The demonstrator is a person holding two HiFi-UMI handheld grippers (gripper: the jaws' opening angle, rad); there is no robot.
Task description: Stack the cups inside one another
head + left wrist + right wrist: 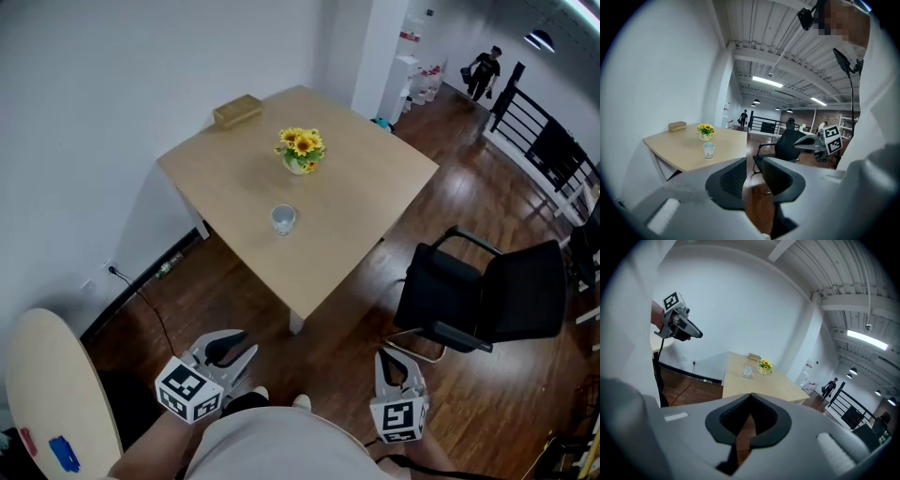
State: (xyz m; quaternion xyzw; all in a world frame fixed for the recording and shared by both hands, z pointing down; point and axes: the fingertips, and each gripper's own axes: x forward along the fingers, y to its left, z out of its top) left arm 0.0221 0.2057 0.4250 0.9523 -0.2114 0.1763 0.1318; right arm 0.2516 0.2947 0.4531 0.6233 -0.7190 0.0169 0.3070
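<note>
One cup [283,219] mid-counter [375,202], near one flower vase [301,151]; upright, mouth up, long axis vertical. Two tongs: left tongs [231,348] slightly apart, empty; right tongs [392,367] together, empty.

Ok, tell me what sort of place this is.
Probably an open-plan office: a black office chair, a plain wooden table, and an exposed-beam ceiling with strip lights.
</note>
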